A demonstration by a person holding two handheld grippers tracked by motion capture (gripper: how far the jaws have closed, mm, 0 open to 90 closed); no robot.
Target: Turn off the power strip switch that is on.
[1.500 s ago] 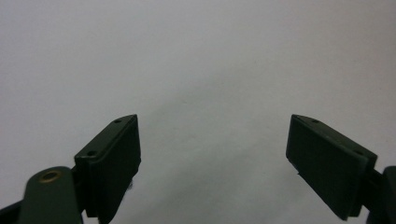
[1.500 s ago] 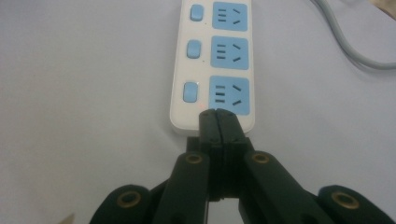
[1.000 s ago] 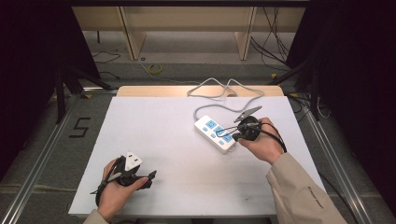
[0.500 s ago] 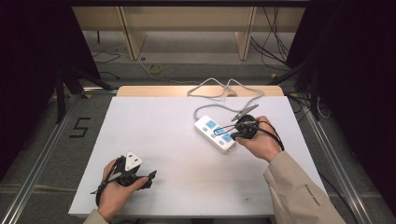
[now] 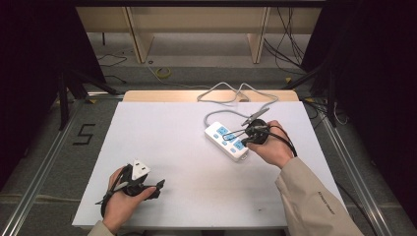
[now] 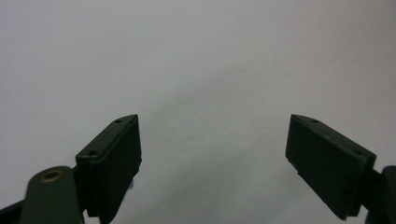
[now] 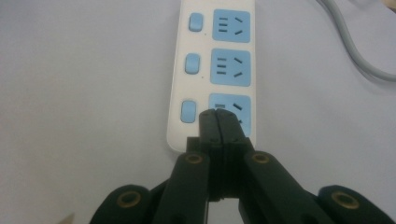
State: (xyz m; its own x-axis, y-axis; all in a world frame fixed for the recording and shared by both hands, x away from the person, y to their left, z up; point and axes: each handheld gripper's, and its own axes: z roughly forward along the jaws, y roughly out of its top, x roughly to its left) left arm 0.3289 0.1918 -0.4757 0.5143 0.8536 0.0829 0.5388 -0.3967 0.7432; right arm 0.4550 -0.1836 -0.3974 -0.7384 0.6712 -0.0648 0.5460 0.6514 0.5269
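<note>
High view puts the table (image 5: 172,147) widest in my sight, white and bare, with the strip (image 5: 227,141) lying askew right of centre, its grey cable (image 5: 231,93) looping toward the far edge.

My right gripper (image 7: 218,116) has its jaws pressed together, empty, tips over the nearest blue socket (image 7: 231,113) — whether they touch it, I cannot tell. My worry: a downward push here could skid the light strip or tip its end, since nothing braces it. My left gripper (image 6: 212,154) hovers well apart, jaws spread over bare table.

The strip is white plastic — three blue sockets, each beside a small blue switch (image 7: 188,111).
</note>
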